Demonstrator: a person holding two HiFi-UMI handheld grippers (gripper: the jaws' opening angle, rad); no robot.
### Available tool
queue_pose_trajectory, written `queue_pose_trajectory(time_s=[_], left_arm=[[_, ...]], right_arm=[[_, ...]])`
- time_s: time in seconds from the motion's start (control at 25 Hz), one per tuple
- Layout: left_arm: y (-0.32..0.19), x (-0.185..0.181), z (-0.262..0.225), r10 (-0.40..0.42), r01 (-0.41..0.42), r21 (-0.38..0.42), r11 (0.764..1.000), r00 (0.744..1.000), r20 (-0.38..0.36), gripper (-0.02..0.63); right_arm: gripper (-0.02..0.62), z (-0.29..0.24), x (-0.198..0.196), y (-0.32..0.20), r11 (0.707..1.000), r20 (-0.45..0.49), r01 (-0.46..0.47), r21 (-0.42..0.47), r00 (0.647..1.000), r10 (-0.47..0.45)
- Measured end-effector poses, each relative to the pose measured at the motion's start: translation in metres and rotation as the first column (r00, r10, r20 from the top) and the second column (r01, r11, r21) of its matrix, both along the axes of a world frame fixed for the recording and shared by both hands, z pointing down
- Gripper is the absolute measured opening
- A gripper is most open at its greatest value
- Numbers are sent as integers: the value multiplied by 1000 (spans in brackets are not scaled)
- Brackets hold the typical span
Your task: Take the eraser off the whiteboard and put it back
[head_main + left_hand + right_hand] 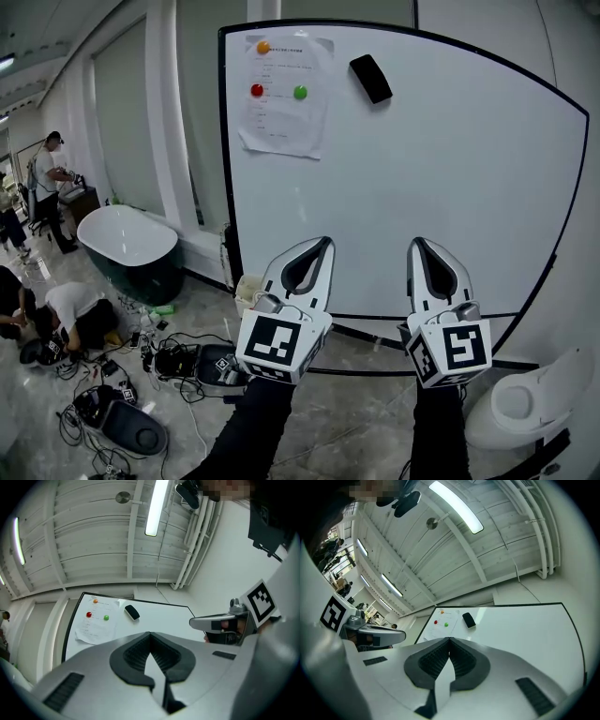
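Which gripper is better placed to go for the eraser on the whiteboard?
Right, narrowly. The eraser sits high on the whiteboard, about midway above both shut, empty grippers; the right gripper would approach over bare board, the left gripper beside the pinned sheet.

Open air up to whiteboard [441,187], paper sheet [286,112] left of eraser [371,78], bare board right

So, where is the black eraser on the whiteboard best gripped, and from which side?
Grip the eraser across its two long edges, coming straight at the whiteboard from the front. It lies flat and tilted there, so roll the jaws to match.
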State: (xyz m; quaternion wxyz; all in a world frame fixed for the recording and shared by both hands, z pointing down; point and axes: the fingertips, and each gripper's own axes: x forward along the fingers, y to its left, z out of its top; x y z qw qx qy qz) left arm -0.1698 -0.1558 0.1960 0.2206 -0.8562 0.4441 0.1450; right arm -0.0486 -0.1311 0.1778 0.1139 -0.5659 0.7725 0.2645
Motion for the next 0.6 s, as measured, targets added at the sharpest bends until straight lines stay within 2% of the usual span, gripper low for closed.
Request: queue_pose_trajectory(time_s=[0.24,0.6], left_arm=[[-29,15,-7,-40,41,16,999,999,-14,6],[-60,21,-14,-84,85,30,996,996,-22,6]], right_arm=[[8,-8,21,-33,999,11,37,20,999,-38],[8,-15,22,-73,996,0,86,39,996,-86]])
